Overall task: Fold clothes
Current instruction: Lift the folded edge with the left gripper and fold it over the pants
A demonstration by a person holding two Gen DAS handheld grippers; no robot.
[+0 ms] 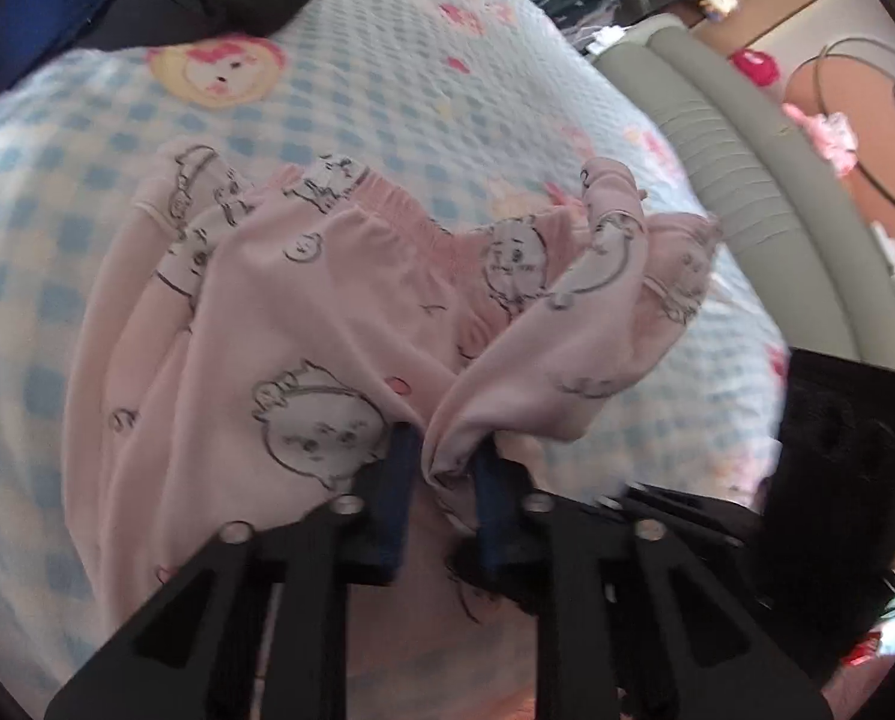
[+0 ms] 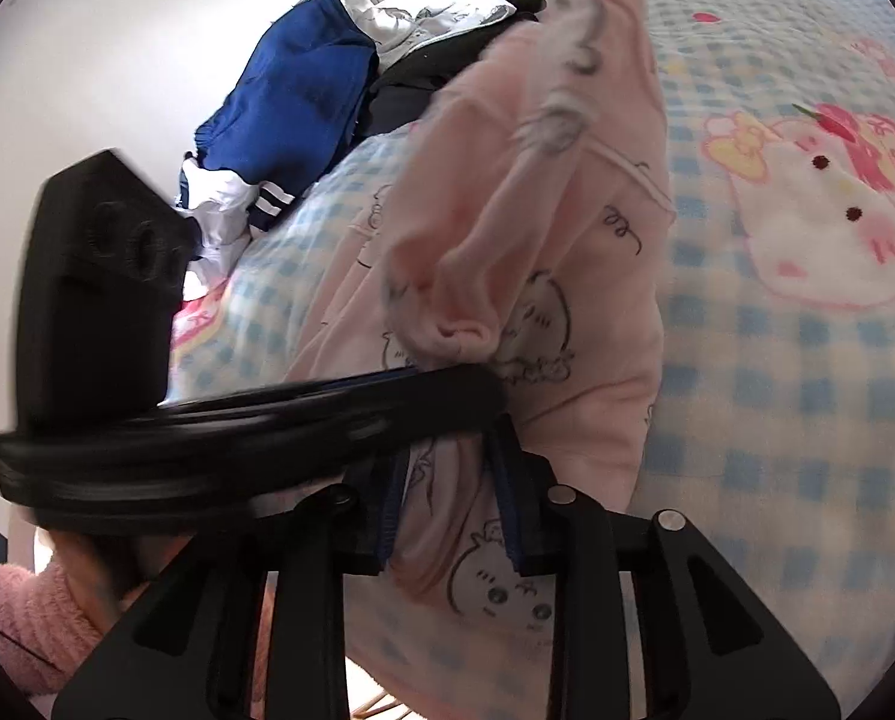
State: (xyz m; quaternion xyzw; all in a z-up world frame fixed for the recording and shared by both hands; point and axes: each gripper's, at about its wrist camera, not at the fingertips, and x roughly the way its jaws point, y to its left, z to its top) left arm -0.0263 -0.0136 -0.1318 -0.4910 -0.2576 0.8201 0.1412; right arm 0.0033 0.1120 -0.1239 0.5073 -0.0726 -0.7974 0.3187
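Pyjamas (image 1: 327, 324) in pink lie bunched on the checked bedspread (image 1: 387, 60) mid-fold, left gripper (image 1: 441, 456) pinching a gathered edge and right gripper (image 2: 447, 474) straddling a fold, grip uncertain; next the cloth likely needs smoothing flat.

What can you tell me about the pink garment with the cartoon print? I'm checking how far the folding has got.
The pink garment is soft, thin-looking fabric printed with outlined cartoon animals, with a gathered elastic waistband and a pale-edged cuff. It lies crumpled and partly doubled over on the blue checked blanket, not yet flat. The left gripper pinches a bunched fold; the right gripper has cloth between its fingers.
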